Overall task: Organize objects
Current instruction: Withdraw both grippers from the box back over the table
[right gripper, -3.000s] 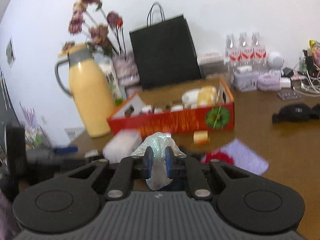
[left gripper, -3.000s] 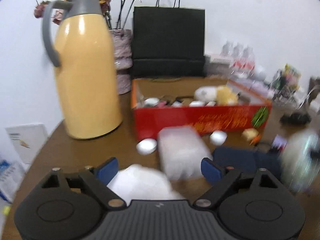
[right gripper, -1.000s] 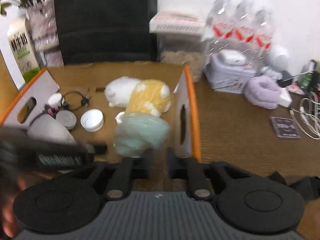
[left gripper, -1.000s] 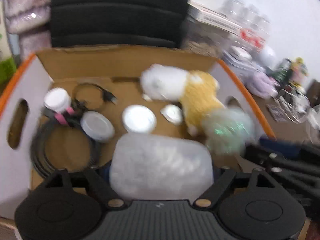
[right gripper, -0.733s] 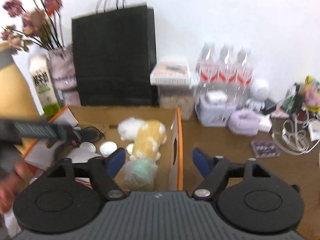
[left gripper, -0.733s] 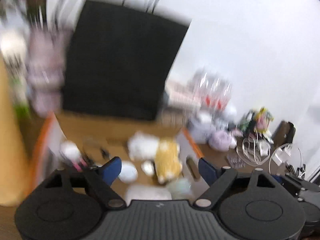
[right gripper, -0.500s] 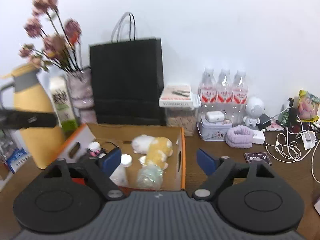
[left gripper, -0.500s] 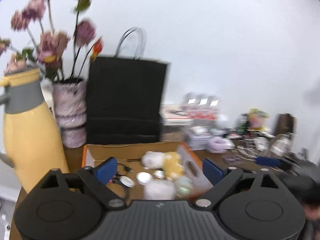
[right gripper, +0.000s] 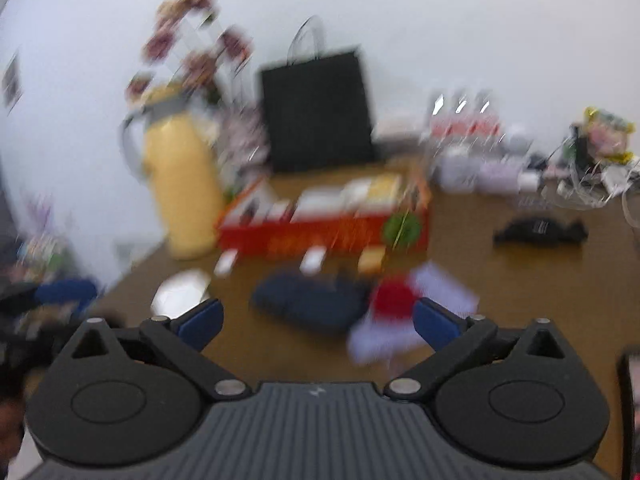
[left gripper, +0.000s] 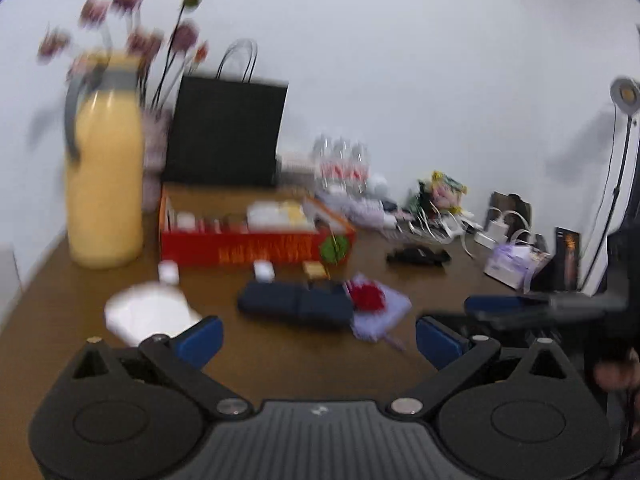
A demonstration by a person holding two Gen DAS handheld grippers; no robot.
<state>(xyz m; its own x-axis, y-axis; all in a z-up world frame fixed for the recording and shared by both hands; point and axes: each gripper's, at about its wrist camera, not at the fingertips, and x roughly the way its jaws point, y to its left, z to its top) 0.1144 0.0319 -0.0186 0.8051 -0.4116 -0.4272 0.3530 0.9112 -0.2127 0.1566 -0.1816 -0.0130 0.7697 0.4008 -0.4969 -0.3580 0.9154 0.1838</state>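
Note:
Both views are blurred. A red cardboard box (left gripper: 256, 246) (right gripper: 324, 236) stands mid-table with plush toys and small items inside. In front of it lie a dark blue pouch (left gripper: 294, 300) (right gripper: 310, 300), a lilac cloth with a red flower (left gripper: 374, 300) (right gripper: 404, 308), a white crumpled item (left gripper: 150, 312) (right gripper: 180, 292), small white pieces and a yellow block (left gripper: 314, 269). My left gripper (left gripper: 318, 338) is open and empty, held back above the table. My right gripper (right gripper: 316, 324) is open and empty; it also shows in the left wrist view (left gripper: 516, 304).
A yellow thermos jug (left gripper: 104, 184) (right gripper: 182, 192), a vase of dried flowers (left gripper: 154, 152) and a black paper bag (left gripper: 226, 132) (right gripper: 318, 112) stand behind the box. Water bottles (left gripper: 340, 164), cables and clutter line the back right. A black item (left gripper: 418, 257) (right gripper: 540, 232) lies right.
Both grippers let go of their loads in the box, opened, and pulled back and away from it. The view now takes in the whole table.

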